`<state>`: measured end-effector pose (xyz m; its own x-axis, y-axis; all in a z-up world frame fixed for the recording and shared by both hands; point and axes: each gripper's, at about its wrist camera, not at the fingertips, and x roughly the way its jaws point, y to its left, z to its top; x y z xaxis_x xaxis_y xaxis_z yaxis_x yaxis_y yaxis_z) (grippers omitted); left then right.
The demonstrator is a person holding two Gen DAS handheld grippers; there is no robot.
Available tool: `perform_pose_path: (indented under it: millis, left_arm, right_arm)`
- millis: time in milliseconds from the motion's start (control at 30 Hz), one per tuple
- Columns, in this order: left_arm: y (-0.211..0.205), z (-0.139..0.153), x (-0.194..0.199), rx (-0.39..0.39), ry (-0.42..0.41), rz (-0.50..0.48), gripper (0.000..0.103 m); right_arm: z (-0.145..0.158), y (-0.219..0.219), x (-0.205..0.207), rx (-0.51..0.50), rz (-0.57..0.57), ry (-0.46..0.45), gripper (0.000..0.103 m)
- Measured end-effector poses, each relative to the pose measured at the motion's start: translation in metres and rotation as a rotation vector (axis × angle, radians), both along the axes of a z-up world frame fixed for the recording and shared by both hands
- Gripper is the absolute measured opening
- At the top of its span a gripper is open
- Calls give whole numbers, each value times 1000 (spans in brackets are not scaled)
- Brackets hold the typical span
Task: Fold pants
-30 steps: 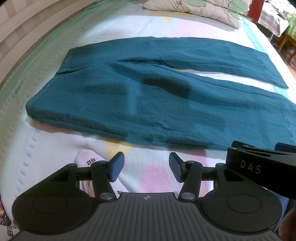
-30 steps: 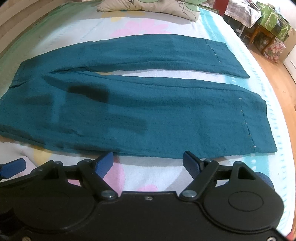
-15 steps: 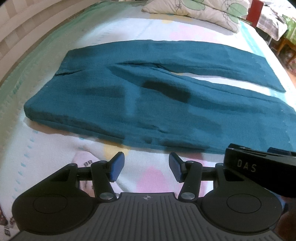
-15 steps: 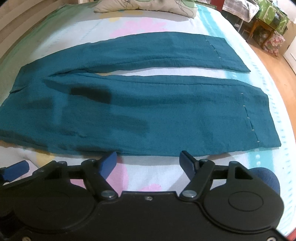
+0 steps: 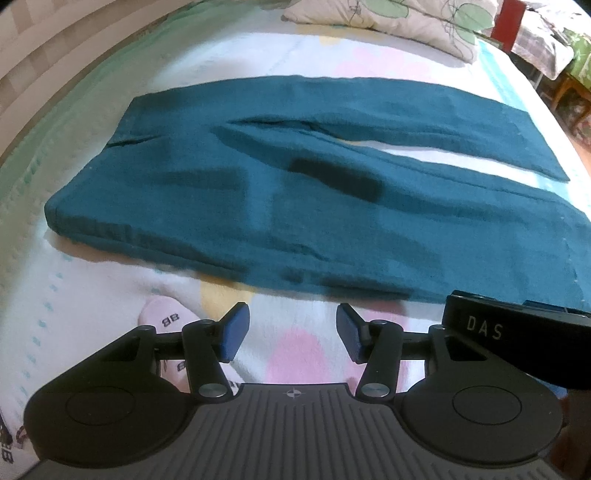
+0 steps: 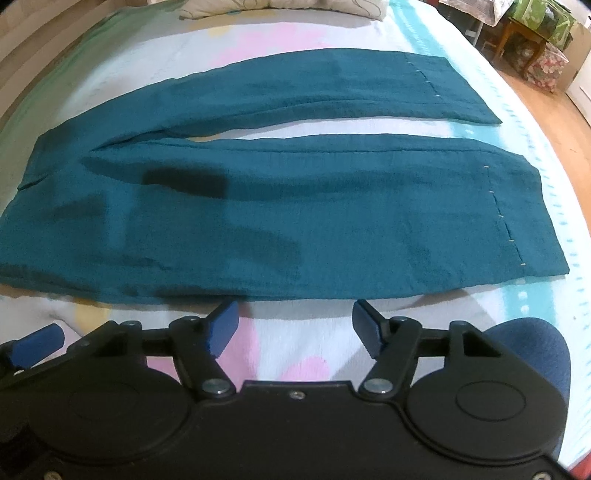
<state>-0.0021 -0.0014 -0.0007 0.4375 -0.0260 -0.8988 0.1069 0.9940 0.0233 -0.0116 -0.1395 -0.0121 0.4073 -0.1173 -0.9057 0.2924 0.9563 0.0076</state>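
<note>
Flat on the bed (image 5: 303, 74) lie the pants (image 5: 295, 206), legs apart. Left gripper (image 5: 291, 332) jaws gape empty near a sock (image 5: 166, 317); right gripper (image 6: 295, 325) jaws are closing on nothing. A pillow (image 5: 388, 14) sits beyond.

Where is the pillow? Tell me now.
The pillow lies at the far top of both views, on the bedsheet beyond the teal pants, right of centre in the left wrist view.

The right hand-held gripper (image 6: 295, 325) is closing its jaws, nothing between them
</note>
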Motion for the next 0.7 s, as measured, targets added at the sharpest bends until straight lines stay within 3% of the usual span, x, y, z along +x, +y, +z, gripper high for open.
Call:
perform_pose_path:
  millis: [333,533,700]
  left_arm:
    - [0,-7,1,20,7,-7,51]
    - [12,-6,8,-83,43,4,50]
    - [4,-1,15,-40,-12,24,50]
  right_arm:
    - [-6,2,3,-4,40,26,68]
    - [-13,2,6,20,49,29,68]
    - [-13,-8,15,34,56,-9,64]
